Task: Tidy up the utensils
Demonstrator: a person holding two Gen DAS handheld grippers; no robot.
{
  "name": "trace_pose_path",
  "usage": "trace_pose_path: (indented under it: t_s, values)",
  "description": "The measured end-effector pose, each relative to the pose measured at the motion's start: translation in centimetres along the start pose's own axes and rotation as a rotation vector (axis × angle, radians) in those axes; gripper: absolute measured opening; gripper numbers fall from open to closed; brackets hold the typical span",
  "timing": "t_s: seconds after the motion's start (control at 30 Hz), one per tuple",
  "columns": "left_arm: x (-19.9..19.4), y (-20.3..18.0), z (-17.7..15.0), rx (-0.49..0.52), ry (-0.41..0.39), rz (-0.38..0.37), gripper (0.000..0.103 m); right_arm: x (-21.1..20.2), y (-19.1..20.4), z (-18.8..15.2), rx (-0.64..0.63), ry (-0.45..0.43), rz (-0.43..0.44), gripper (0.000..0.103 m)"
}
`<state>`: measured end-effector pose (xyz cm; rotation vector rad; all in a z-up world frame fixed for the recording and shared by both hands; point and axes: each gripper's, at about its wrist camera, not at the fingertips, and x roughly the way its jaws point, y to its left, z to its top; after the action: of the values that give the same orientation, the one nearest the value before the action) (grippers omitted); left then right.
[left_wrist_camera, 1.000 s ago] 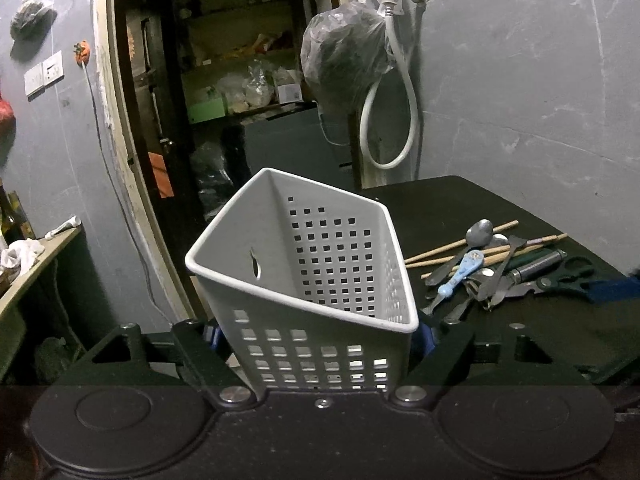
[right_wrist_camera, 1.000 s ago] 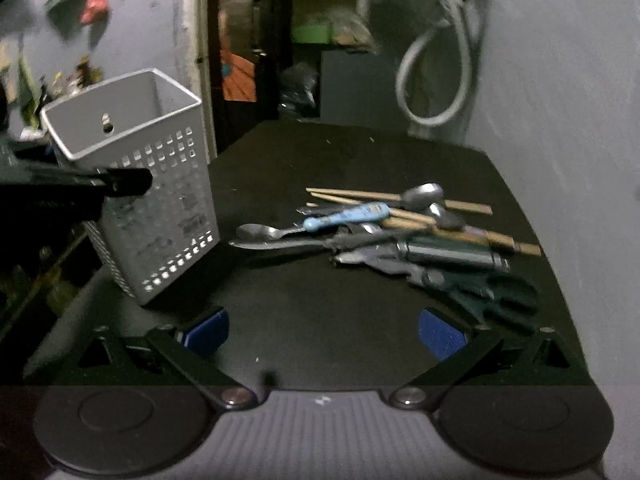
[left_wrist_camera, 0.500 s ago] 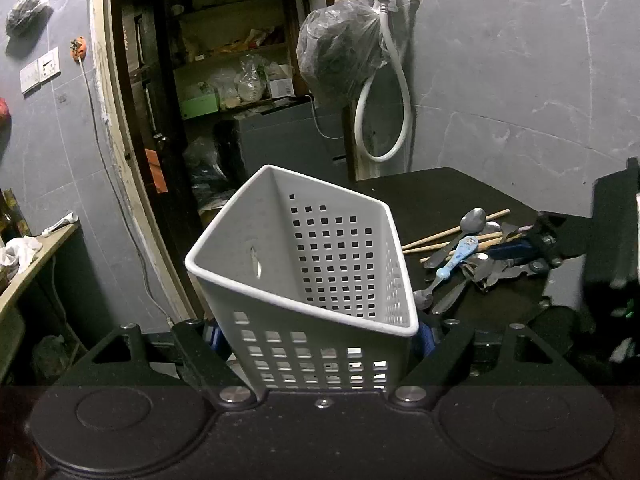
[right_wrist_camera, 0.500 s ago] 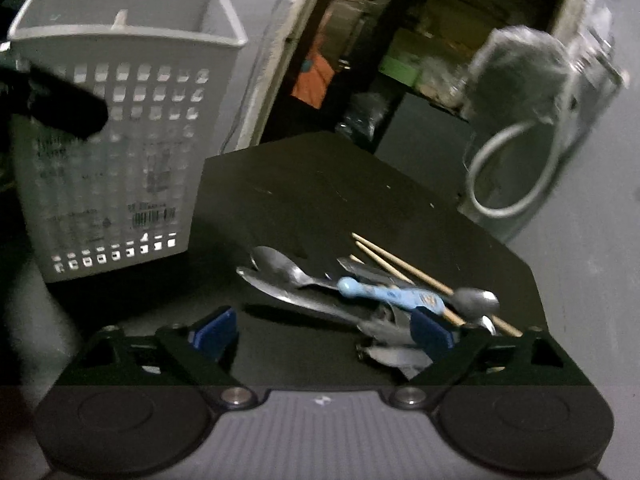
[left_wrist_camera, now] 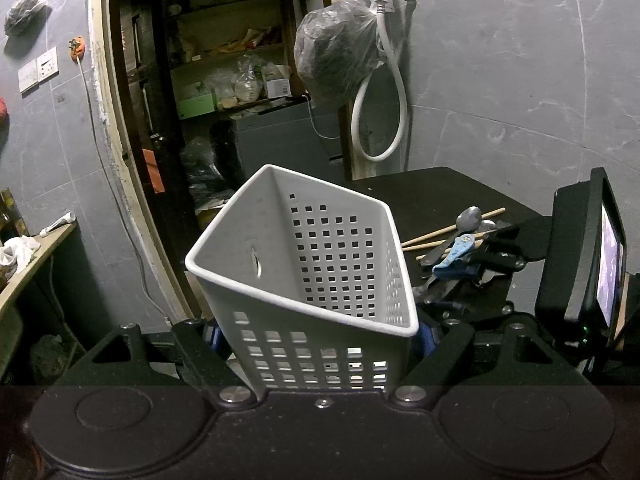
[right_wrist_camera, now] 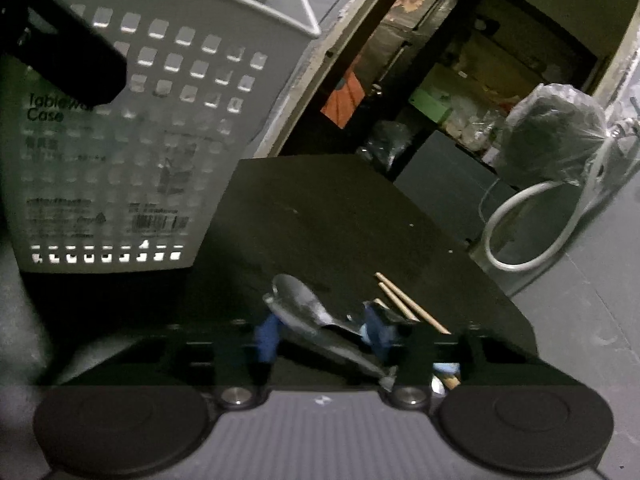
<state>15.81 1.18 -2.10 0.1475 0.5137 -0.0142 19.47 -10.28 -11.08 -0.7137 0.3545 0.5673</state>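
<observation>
The left gripper (left_wrist_camera: 320,340) clamps the white perforated basket (left_wrist_camera: 304,264) by its lower walls; the basket tilts, with its open top toward the camera, at the left edge of the black table (left_wrist_camera: 432,188). To the right of the basket, the utensils lie in a heap on the table: a metal spoon (right_wrist_camera: 304,304), a blue-handled spoon (left_wrist_camera: 456,252) and wooden chopsticks (left_wrist_camera: 444,232). Farther right, the right gripper (right_wrist_camera: 322,334) sits low over that heap. Its jaws have just been closing, and the metal spoon lies between the blue pads (right_wrist_camera: 266,338). Whether the pads press on the spoon yet I cannot tell, as that view is blurred.
</observation>
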Motion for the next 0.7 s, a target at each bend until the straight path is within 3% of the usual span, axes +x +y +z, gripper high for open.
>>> trace_pose_path:
  t_s: [0.03, 0.13, 0.33, 0.7]
  values:
    - [0.0, 0.0, 0.0, 0.000, 0.000, -0.001, 0.082, 0.1, 0.0, 0.0, -0.009, -0.001, 0.001, 0.026]
    - [0.0, 0.0, 0.0, 0.001, -0.002, -0.002, 0.082, -0.6, 0.2, -0.3, -0.038, -0.031, -0.014, 0.017]
    - [0.1, -0.1, -0.1, -0.002, -0.006, -0.010, 0.082, -2.6, -1.0, 0.5, -0.025, -0.096, -0.050, 0.007]
    - [-0.1, 0.1, -0.3, -0.008, -0.010, -0.023, 0.081, -7.1, -8.5, 1.7, 0.431, -0.204, -0.002, 0.002]
